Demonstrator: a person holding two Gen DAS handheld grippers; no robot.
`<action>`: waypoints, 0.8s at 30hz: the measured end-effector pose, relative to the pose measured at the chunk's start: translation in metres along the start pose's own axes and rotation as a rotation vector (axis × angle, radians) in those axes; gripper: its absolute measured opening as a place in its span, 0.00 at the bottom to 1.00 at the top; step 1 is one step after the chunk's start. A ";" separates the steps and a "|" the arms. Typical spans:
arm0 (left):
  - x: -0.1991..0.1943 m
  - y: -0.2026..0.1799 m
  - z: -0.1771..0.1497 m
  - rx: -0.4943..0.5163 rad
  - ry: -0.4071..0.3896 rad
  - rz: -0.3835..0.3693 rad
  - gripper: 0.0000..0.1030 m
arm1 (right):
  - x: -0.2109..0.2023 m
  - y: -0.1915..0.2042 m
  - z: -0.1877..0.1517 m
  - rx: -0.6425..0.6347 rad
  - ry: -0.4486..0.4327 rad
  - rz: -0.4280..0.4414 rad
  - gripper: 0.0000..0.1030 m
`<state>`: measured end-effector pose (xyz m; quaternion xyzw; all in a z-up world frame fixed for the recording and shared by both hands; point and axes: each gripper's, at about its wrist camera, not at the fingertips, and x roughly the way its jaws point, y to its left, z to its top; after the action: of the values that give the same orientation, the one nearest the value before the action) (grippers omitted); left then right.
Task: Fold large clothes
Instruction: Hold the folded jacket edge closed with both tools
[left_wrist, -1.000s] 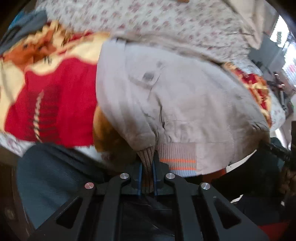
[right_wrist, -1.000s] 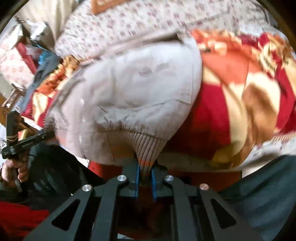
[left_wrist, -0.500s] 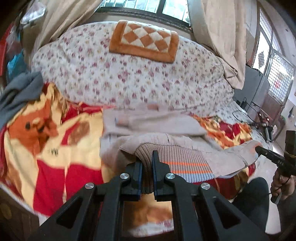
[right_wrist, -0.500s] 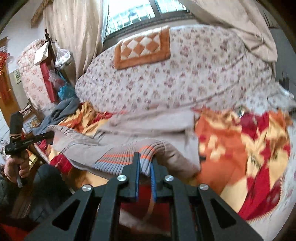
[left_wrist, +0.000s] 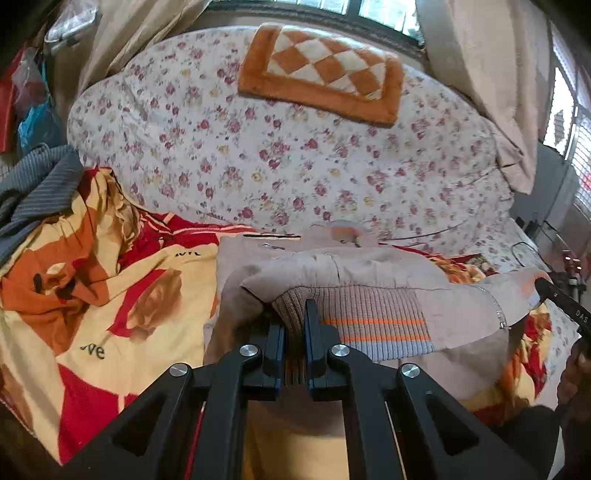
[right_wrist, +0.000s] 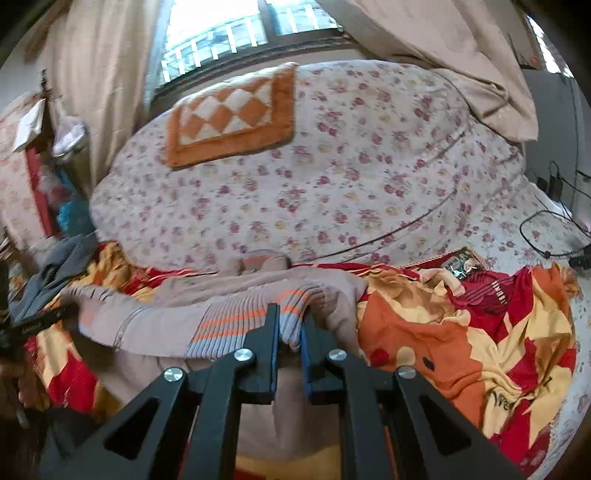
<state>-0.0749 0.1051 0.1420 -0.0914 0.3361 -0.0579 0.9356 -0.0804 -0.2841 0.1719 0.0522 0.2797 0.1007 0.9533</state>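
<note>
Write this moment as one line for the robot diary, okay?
left gripper: shut on jacket hem | right gripper: shut on jacket hem | jacket: hem raised above blanket

A beige jacket (left_wrist: 369, 266) with a ribbed knit hem, striped in orange and pale blue, is lying partly lifted above a red, orange and yellow blanket (left_wrist: 92, 295). Its hem is being held up off the blanket in a stretched band, with the cloth below sagging towards the blanket. The rest of the jacket is resting flat on the blanket, its collar lying at the blanket's far edge.
</note>
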 end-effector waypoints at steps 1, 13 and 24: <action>0.007 0.000 0.002 -0.003 0.001 0.009 0.01 | 0.007 -0.002 0.000 0.016 0.002 -0.008 0.09; 0.116 -0.011 0.020 -0.036 0.052 0.209 0.01 | 0.122 -0.004 0.007 0.071 0.026 -0.151 0.09; 0.184 -0.004 0.066 -0.096 0.034 0.220 0.02 | 0.196 -0.023 0.037 0.178 0.004 -0.176 0.09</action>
<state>0.1076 0.0782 0.0791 -0.0974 0.3624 0.0598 0.9250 0.1049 -0.2648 0.0964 0.1119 0.2928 -0.0083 0.9496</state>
